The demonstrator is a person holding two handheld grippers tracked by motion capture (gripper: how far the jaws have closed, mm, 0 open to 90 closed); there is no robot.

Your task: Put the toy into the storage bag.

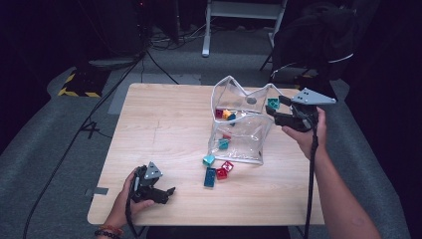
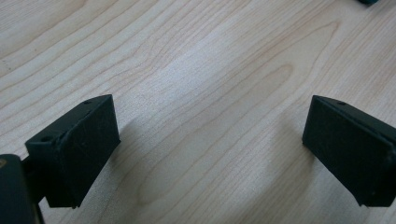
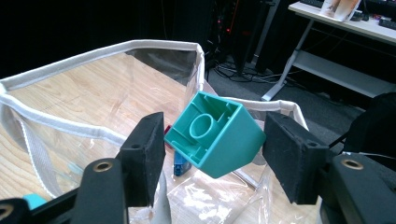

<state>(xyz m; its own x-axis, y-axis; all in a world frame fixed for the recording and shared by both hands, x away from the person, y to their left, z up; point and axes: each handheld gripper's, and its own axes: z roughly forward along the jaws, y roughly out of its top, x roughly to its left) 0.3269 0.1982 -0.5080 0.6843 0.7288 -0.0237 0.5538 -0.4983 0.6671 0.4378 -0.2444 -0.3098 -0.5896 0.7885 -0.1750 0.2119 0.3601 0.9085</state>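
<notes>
while the left gripper (image 1: 166, 191) rests open near-left, the right gripper (image 3: 212, 140) clamps a teal block (image 3: 217, 135) over the clear bag (image 1: 241, 132).

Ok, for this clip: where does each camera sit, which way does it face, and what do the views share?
High view: above the person's side, looking forward and down on the table; both forearms, left gripper, right gripper.
Left gripper view: on the left gripper, facing bare tabletop; jaws wide apart.
Right gripper view: on the right gripper, facing the clear bag; jaws grip a teal brick.
Shared: high and right gripper views show bag and brick.
</notes>
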